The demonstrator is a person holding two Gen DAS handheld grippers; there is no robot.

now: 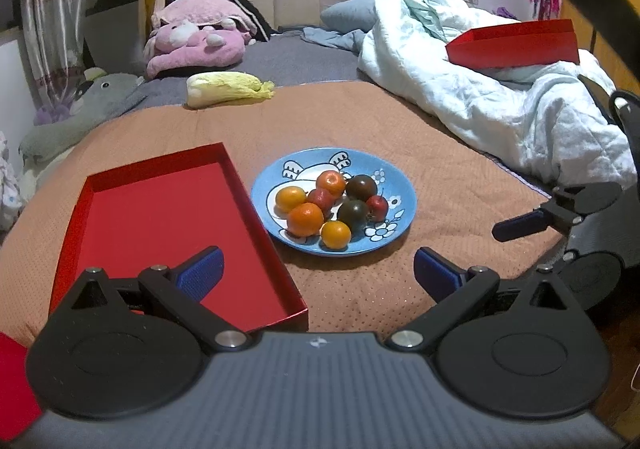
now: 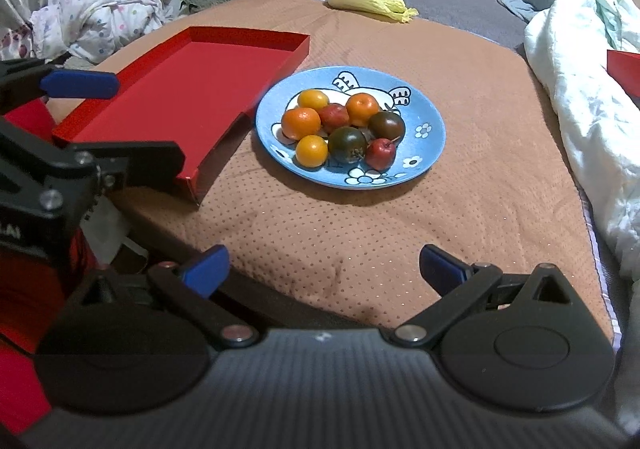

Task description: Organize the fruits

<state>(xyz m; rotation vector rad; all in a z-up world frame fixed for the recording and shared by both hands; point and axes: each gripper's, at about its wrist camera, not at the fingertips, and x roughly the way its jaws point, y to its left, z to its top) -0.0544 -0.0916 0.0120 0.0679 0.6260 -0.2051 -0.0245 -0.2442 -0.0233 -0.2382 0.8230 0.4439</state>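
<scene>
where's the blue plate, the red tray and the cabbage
blue plate (image 2: 430, 129), right wrist view, bare right rim beside the flower print
red tray (image 1: 160, 217), left wrist view, middle of its bare floor
cabbage (image 1: 228, 88), left wrist view, middle of its pale leafy body

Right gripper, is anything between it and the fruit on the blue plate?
Nothing visible: only bare brown blanket lies between the open right gripper and the blue plate of fruit.
</scene>
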